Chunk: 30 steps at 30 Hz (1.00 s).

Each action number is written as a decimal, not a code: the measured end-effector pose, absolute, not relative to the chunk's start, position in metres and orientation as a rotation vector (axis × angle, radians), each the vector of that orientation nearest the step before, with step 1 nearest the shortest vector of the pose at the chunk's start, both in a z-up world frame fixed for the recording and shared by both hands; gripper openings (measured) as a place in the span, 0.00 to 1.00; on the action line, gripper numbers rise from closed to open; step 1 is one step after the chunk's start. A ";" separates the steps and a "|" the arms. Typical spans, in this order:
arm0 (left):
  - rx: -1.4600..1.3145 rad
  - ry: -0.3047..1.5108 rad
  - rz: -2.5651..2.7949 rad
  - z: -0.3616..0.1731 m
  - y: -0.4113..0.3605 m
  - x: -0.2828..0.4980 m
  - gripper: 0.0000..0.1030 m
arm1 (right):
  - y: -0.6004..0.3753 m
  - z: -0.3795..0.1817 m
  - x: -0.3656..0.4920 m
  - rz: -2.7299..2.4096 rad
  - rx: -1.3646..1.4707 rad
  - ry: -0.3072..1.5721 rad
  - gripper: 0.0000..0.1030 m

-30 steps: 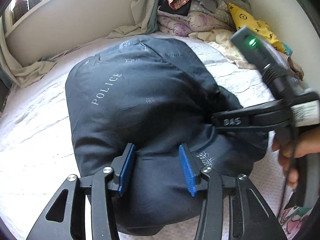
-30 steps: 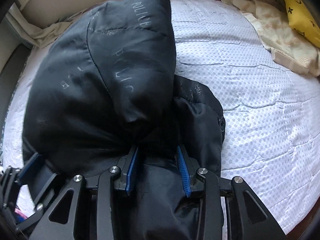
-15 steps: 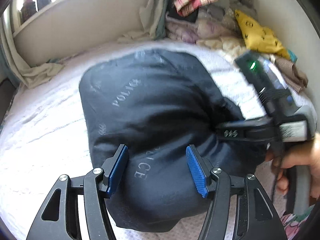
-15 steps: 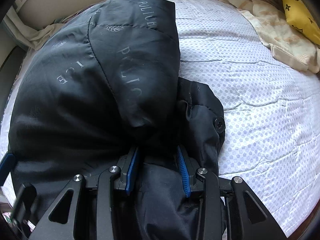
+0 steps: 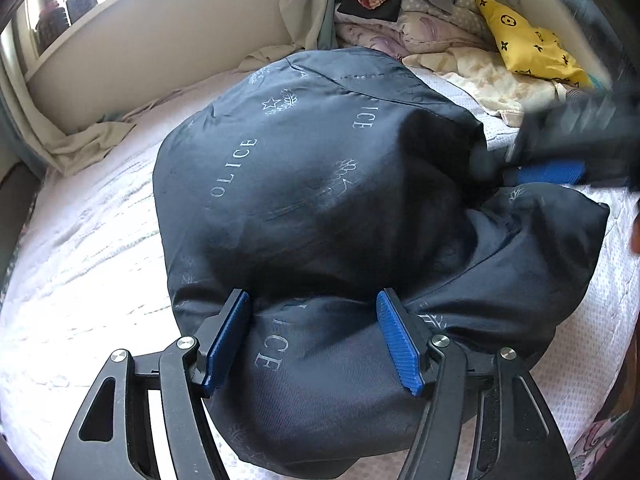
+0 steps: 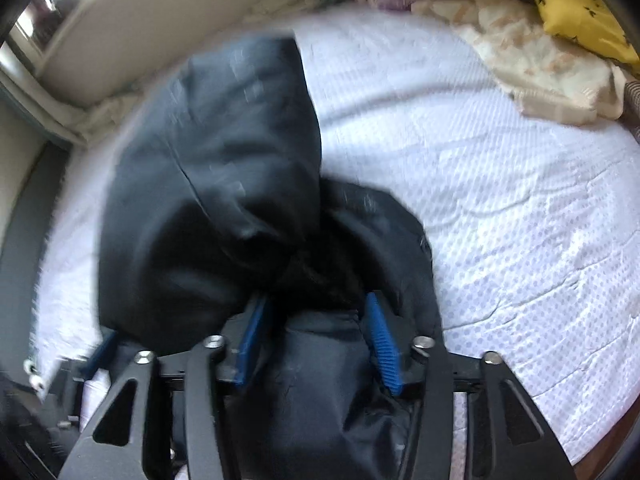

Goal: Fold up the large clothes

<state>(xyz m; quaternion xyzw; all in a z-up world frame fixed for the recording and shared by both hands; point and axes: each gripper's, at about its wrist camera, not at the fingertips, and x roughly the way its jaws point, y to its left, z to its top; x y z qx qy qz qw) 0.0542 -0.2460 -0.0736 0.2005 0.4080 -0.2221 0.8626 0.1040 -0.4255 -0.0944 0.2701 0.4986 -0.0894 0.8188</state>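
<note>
A dark navy padded jacket (image 5: 320,200) printed with "POLICE" lies bundled on the white mattress (image 5: 80,260). My left gripper (image 5: 316,340) hovers over the jacket's near edge. Its jaws are opening, the blue pads stand wide apart, and the fabric lies loose between them. In the right wrist view, the blurred right gripper (image 6: 316,340) is over the jacket (image 6: 216,208) at its right side. Its jaws are opening too, with dark cloth between the pads but not pinched. The right gripper (image 5: 560,160) also shows as a blur at the right of the left wrist view.
A heap of clothes and bedding (image 5: 420,12) with a yellow patterned pillow (image 5: 532,48) fills the far right corner. A pale curved headboard (image 5: 160,44) with draped beige cloth (image 5: 72,144) runs along the back left. Bare mattress (image 6: 500,208) stretches right of the jacket.
Both grippers' jaws have spread and let the jacket's fabric go. The right gripper has lifted and pulled back from the bundle; the left has stayed near the front edge.
</note>
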 end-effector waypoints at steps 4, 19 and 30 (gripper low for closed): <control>0.425 0.855 -0.464 -0.074 -0.246 0.054 0.67 | -0.428 -0.068 0.093 -0.163 0.582 0.944 0.63; 0.434 0.851 -0.470 -0.076 -0.248 0.054 0.67 | -0.398 -0.142 0.124 -0.157 0.516 1.195 0.65; 0.194 0.916 -0.535 -0.032 -0.196 0.088 0.96 | -0.407 -0.154 0.128 -0.122 0.595 1.181 0.71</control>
